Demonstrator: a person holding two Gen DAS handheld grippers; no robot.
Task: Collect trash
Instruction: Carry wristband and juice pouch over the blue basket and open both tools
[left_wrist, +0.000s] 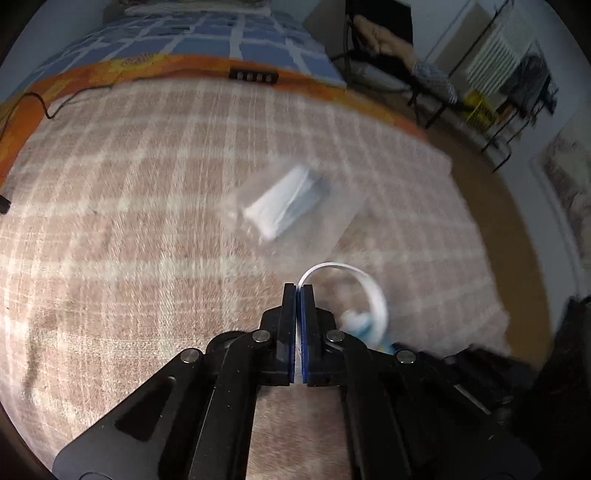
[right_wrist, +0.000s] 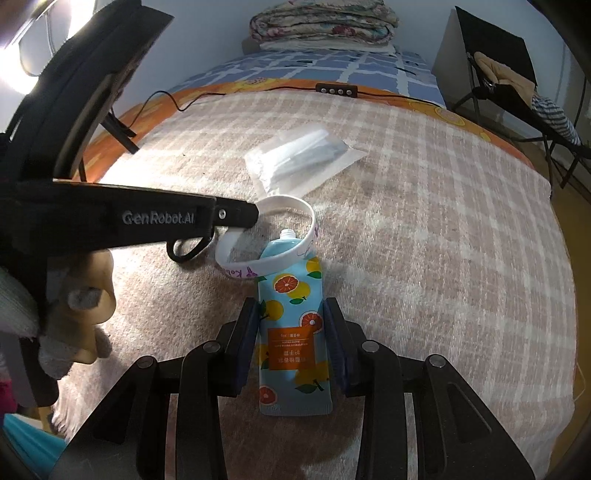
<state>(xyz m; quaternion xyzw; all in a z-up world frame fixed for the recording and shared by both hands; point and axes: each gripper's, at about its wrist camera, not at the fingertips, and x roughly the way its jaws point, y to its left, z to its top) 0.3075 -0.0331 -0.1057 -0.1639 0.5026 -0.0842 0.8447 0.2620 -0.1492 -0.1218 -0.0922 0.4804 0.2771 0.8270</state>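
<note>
My left gripper (left_wrist: 299, 290) is shut on a white paper band (left_wrist: 373, 291), a loop with purple writing on it. In the right wrist view the left gripper (right_wrist: 253, 216) reaches in from the left and pinches the white band (right_wrist: 312, 229) just above the blanket. My right gripper (right_wrist: 291, 306) is shut on a light-blue tube (right_wrist: 291, 332) printed with oranges. Its pads press the tube's two sides, and the uncapped nozzle points away under the band. A clear plastic bag (right_wrist: 303, 158) with white and grey contents lies further back on the blanket, also visible as the plastic bag (left_wrist: 288, 201).
All this lies on a pink checked blanket (right_wrist: 443, 240) over a bed. A black cable with a button controller (right_wrist: 337, 89) runs along the orange edge. A folded quilt (right_wrist: 321, 22) sits at the head. A chair (right_wrist: 517, 85) stands to the right. A gloved hand (right_wrist: 85, 295) is at left.
</note>
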